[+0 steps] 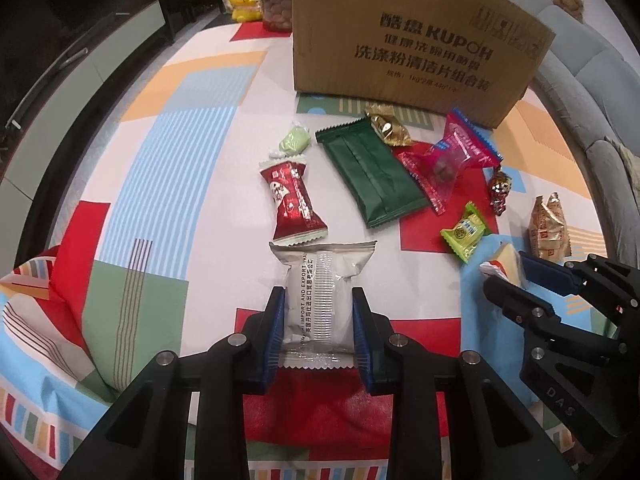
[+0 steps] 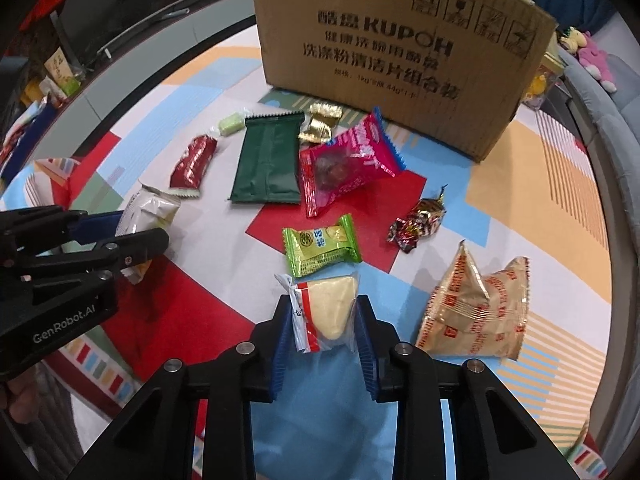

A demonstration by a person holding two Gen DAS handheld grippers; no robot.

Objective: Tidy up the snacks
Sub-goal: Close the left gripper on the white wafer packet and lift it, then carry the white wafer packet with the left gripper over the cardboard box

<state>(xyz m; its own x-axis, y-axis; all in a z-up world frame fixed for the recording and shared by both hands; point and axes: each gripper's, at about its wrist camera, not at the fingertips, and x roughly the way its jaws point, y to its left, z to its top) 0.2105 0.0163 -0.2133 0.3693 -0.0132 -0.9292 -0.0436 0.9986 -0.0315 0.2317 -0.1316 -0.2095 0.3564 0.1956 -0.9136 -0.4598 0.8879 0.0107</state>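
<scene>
Left wrist view: the left gripper (image 1: 319,334) pinched a silver snack packet (image 1: 322,300), its blue pads pressed against both long sides.
Right wrist view: the right gripper (image 2: 323,330) clamped a clear-wrapped pale wedge snack (image 2: 326,312) between its pads.
Landmark: a cardboard box (image 2: 396,52) stood at the far side of the patterned tablecloth (image 2: 532,184).
Near the box: a dark green packet (image 2: 268,160), a gold candy (image 2: 322,122) and a pink sachet (image 2: 348,164) lay just before it.
Farther from the box: a lime-green packet (image 2: 320,250) lay just beyond the wedge snack; a tan pouch (image 2: 476,308) lay to the right of that snack.
</scene>
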